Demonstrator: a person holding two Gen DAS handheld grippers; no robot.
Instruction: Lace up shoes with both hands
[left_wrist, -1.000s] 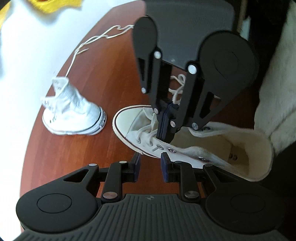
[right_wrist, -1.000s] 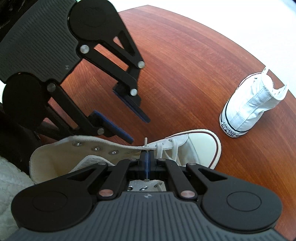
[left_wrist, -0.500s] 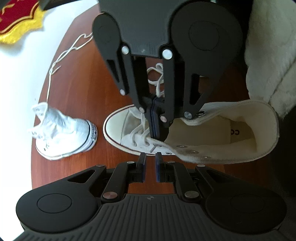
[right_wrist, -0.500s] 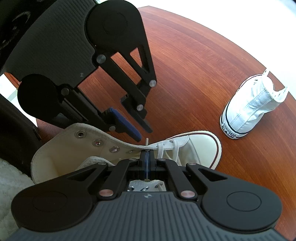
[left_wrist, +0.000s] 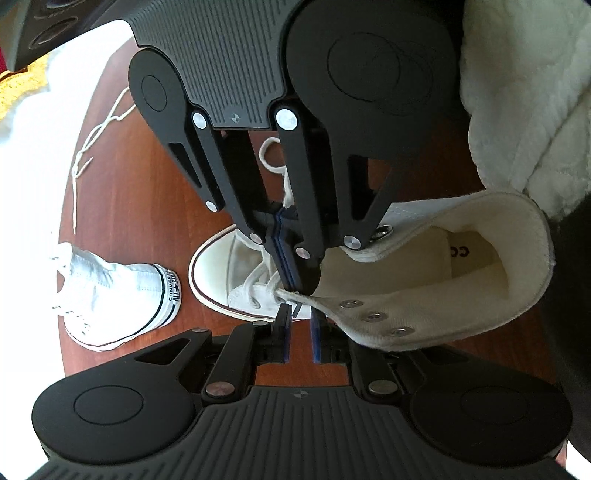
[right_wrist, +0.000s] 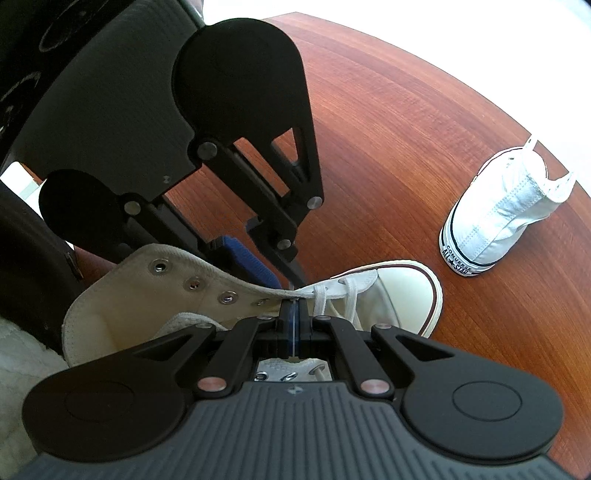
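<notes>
I work over the cream high-top (left_wrist: 424, 280), which lies on the wooden table (right_wrist: 388, 122) with its toe cap toward the smaller white sneaker (left_wrist: 122, 299) standing just beyond it. My right gripper (right_wrist: 293, 325) is clamped flat on the lace tip (right_wrist: 293, 295) — a thin pale line shows between its blue pads, right at the high-top's eyelet row. My left gripper (left_wrist: 298, 332) sits at the near flap of the same shoe; its jaws have just been closing and now stand at a narrow gap, with a bit of lace or flap edge showing beyond the tips, but I cannot see the pads pressing on anything, so I count it as not yet gripping. As for progress, I judge the job to be under halfway on this shoe: the lower eyelets by the toe carry crossed white lace (left_wrist: 258, 284), while the metal eyelets (left_wrist: 375, 315) further up the flap, toward the collar, are all bare. The slack of the lace trails past the toe onto the table behind the right gripper. What is left, as I read it, is to pass the held tip across to my left jaws, draw it through, and work up the remaining holes on both flaps. The white sneaker has a separate loose lace (left_wrist: 92, 147) on the table beyond it, and whether it is threaded at all I cannot tell from here.
</notes>
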